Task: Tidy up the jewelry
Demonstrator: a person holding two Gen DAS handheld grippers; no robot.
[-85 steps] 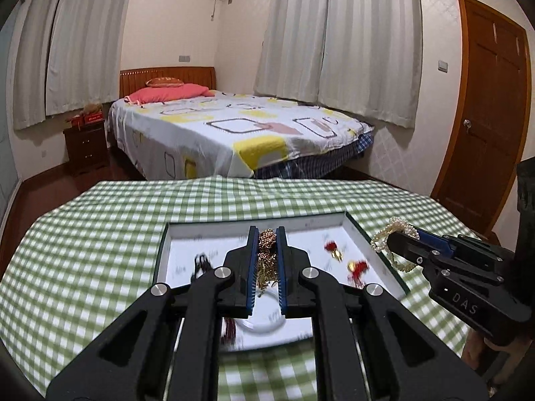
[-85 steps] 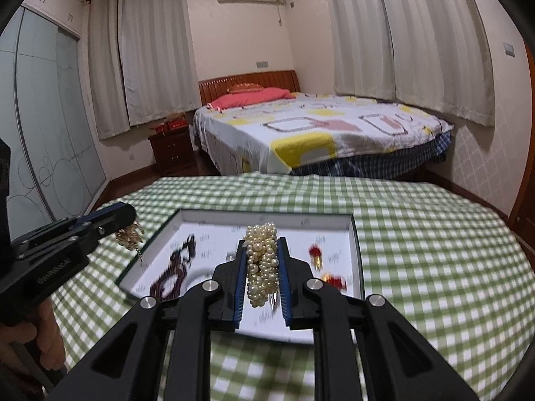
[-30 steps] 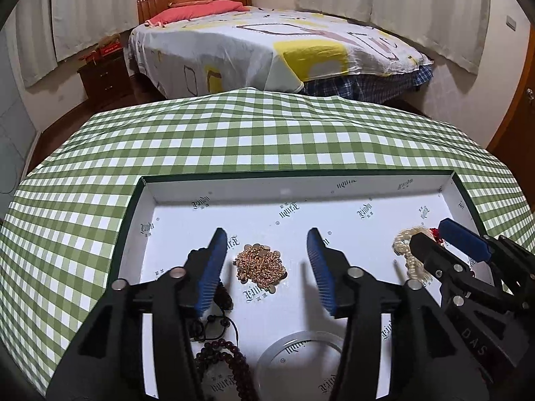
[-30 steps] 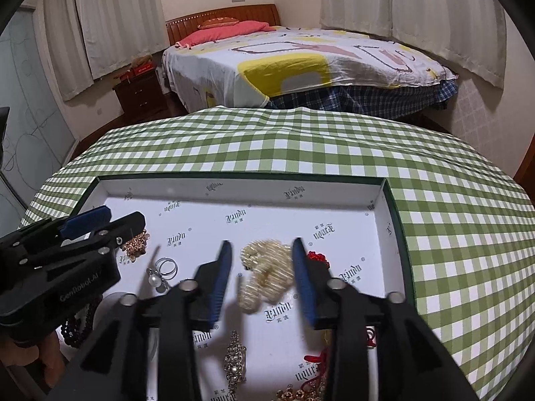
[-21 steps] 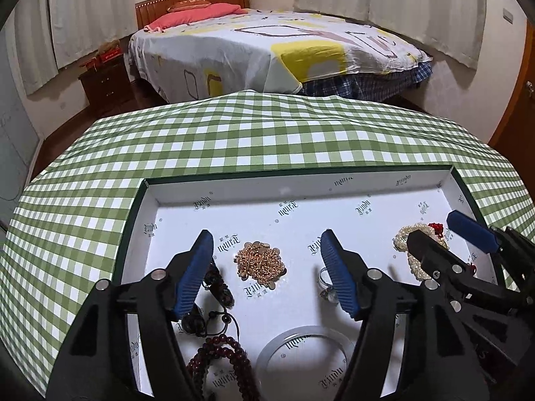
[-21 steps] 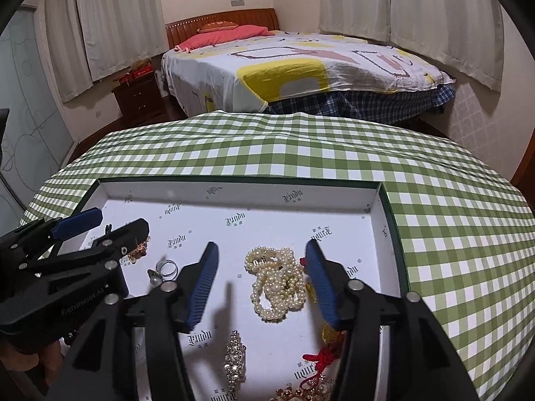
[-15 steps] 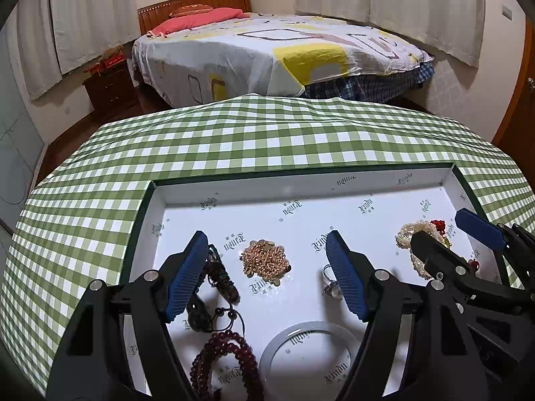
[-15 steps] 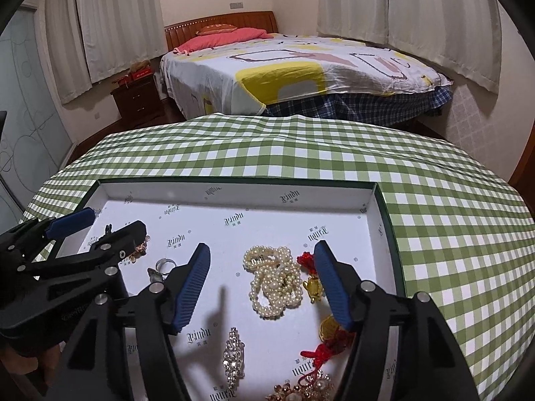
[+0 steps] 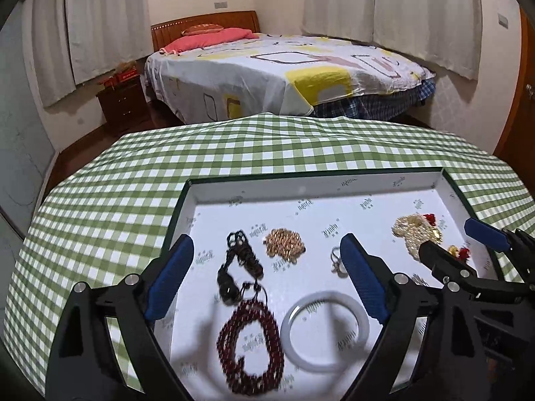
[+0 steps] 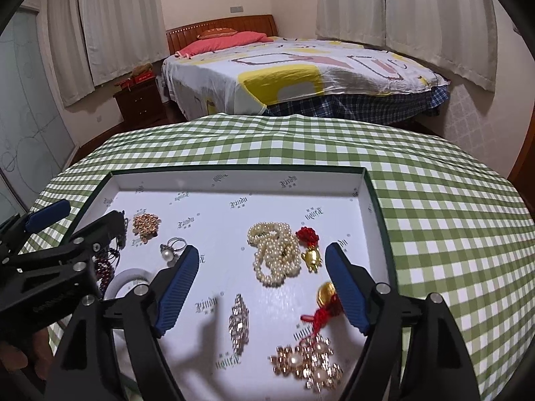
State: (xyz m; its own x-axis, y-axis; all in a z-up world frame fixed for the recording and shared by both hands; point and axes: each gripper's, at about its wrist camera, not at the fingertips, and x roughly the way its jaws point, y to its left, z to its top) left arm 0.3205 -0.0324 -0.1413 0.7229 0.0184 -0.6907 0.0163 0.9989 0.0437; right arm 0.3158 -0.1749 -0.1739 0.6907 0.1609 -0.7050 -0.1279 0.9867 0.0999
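Jewelry lies spread in the tray (image 10: 374,200): pearl strand (image 10: 276,255) ahead between the right claw's (image 10: 260,284) apart fingers, gold chain (image 9: 284,241) ahead of the left claw (image 9: 265,279), also apart, seemingly for separation.

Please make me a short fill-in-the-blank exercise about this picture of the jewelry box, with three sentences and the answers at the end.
1. The pearl necklace lies inside the box, between the fingers of the ______ gripper.
2. The tablecloth under the box has white and ______ checks.
3. The jaws of the left gripper are ______, and they hold nothing.

Missing words: right; green; open
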